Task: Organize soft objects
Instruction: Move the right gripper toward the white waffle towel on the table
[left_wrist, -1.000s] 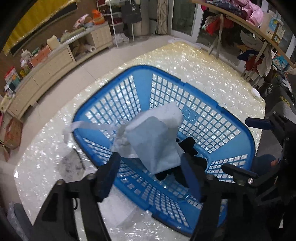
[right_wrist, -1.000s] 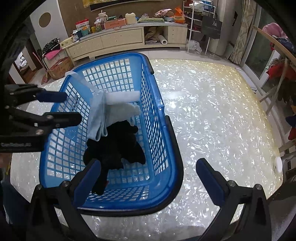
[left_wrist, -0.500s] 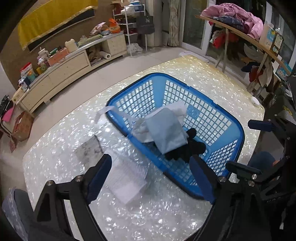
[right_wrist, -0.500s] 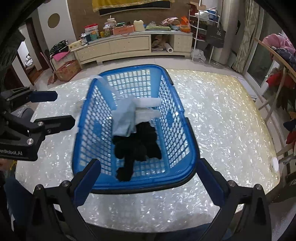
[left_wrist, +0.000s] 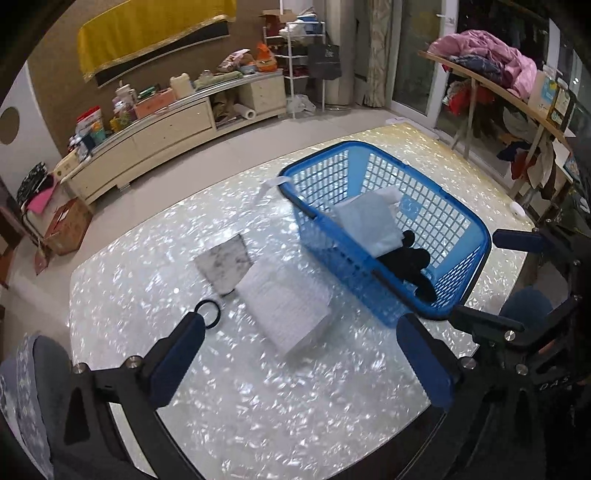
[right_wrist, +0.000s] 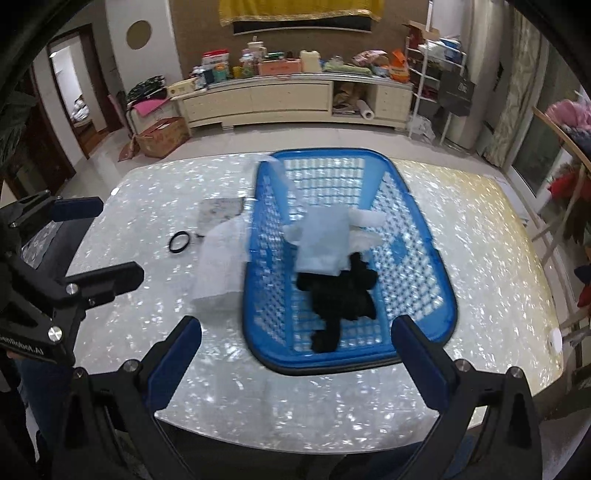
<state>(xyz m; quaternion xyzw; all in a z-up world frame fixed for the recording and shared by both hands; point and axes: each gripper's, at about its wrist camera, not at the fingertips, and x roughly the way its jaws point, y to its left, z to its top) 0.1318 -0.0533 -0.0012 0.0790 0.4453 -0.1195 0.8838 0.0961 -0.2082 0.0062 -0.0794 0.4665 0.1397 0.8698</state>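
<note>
1. Both tools released. The left gripper (left_wrist: 299, 354) hangs over the near table with its blue pads spread wide and nothing between them. The right gripper (right_wrist: 295, 354) is likewise spread and unloaded, in front of the near end of the basket.

2. Blue basket (right_wrist: 439, 258) sits right of centre on the table (left_wrist: 258, 406). Inside: a pale blue cloth (right_wrist: 325, 243) lying partly over a black soft item (right_wrist: 340, 291). A white strap (left_wrist: 267, 186) trails over the basket's far-left rim onto the table.

3. Outside the basket, to its left: a white textured cloth (left_wrist: 286, 302), folded flat, just beside the basket wall; farther left a grey mottled square (left_wrist: 223, 264) that touches or slightly underlies it; a black ring (left_wrist: 207, 314) near both.

4. Judgement: the white cloth looks like the next item to go in. The left gripper is nearer to it.

5. Method, as I would advise: come down on the near edge of the cloth, pinch through all folded layers so it lifts as one piece, and clear the rim before letting go over bare mesh.

6. Risk: the table is glossy, so a shallow pinch may only slide the cloth.

7. Materials: rigid plastic lattice basket with a smooth rolled rim; waffle-like weave on the white cloth; limp, matte pale blue fabric; fuzzy, shapeless black item; pearly, chip-patterned tabletop.
</note>
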